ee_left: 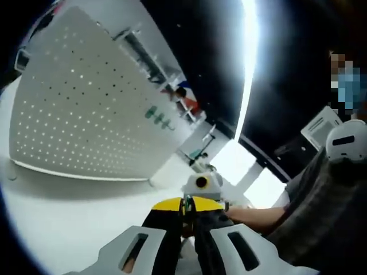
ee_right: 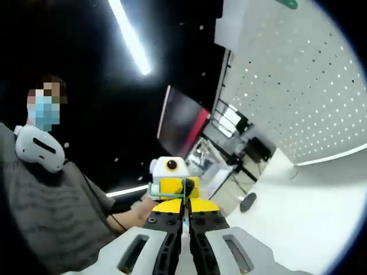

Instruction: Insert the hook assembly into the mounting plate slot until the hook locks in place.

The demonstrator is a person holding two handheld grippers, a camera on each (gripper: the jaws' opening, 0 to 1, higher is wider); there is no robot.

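Note:
The white perforated mounting plate [ee_left: 86,109] stands upright on a white table [ee_left: 69,223]; in the right gripper view the mounting plate [ee_right: 304,80] fills the upper right. My left gripper [ee_left: 187,207] and right gripper [ee_right: 184,220] meet tip to tip in the air, away from the plate. Both sets of black, yellow-tipped jaws are shut on a small green hook assembly [ee_left: 186,201], whose thin green bar [ee_right: 169,195] crosses the left gripper's yellow tip. Most of the hook is hidden between the jaws.
Green hooks [ee_left: 159,117] hang on the plate's far edge. A person in a grey top [ee_right: 51,212] sits close behind the grippers, a forearm [ee_left: 252,216] reaching in. Shelves and a dark screen [ee_right: 183,123] stand beyond the table.

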